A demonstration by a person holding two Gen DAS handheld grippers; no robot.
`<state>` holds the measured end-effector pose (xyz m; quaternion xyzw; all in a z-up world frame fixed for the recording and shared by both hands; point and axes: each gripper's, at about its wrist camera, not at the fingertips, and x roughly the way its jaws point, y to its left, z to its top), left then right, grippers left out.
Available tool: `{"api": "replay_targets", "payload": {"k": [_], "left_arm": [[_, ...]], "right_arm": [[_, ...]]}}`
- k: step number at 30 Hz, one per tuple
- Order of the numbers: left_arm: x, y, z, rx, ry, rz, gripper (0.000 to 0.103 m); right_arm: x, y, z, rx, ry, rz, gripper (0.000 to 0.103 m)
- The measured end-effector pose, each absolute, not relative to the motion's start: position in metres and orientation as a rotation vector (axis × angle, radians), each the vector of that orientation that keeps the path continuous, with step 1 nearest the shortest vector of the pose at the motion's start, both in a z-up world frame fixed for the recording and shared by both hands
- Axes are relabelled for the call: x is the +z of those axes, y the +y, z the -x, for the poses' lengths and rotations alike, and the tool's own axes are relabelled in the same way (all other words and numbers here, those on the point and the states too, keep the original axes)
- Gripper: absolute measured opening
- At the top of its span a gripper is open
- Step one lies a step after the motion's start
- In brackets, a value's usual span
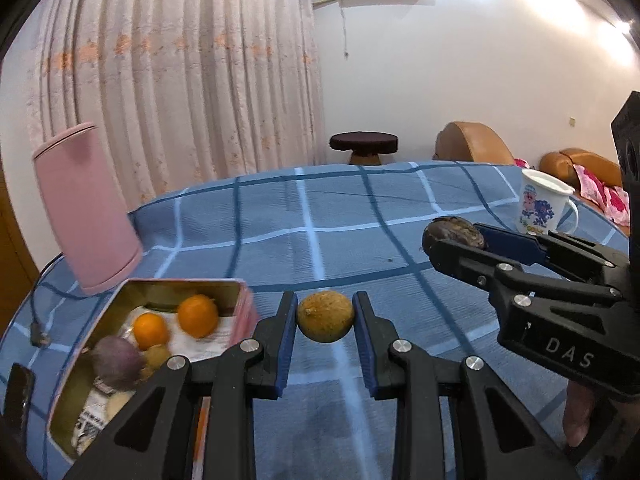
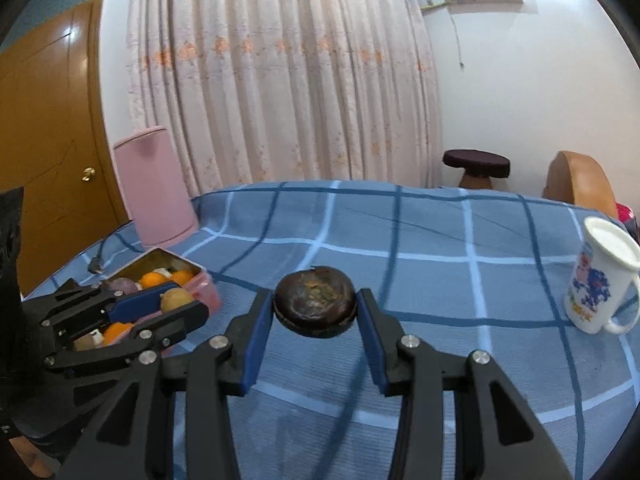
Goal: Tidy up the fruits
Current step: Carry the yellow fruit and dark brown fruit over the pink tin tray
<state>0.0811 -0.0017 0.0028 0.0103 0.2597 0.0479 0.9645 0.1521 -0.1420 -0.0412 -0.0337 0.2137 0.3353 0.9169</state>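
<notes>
My left gripper (image 1: 325, 316) is shut on a yellow-brown round fruit (image 1: 325, 317) and holds it above the blue checked tablecloth, just right of an open pink tin (image 1: 244, 300). The tin holds two oranges (image 1: 197, 315), a purple fruit (image 1: 117, 362) and a small yellow one. My right gripper (image 2: 315, 307) is shut on a dark wrinkled passion fruit (image 2: 315, 306) above the cloth. In the left wrist view the right gripper (image 1: 456, 236) is at the right with that dark fruit (image 1: 454, 232). In the right wrist view the left gripper (image 2: 176, 300) hovers by the tin (image 2: 208, 284).
A tall pink container (image 1: 86, 208) stands behind the tin at the left, with a dark cable (image 1: 38, 320) beside it. A white printed mug (image 1: 542, 204) stands at the right of the table (image 1: 360, 216). A stool and brown sofa are beyond the table.
</notes>
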Motion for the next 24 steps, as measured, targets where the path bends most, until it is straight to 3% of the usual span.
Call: {"api": "replay_targets", "payload": {"k": [24], "left_arm": [[0.014,0.112,-0.019,0.298,0.508,0.05,0.03]], "right_arm": [[-0.014,-0.03,-0.105,0.912,0.406,0.175,0.046]]}}
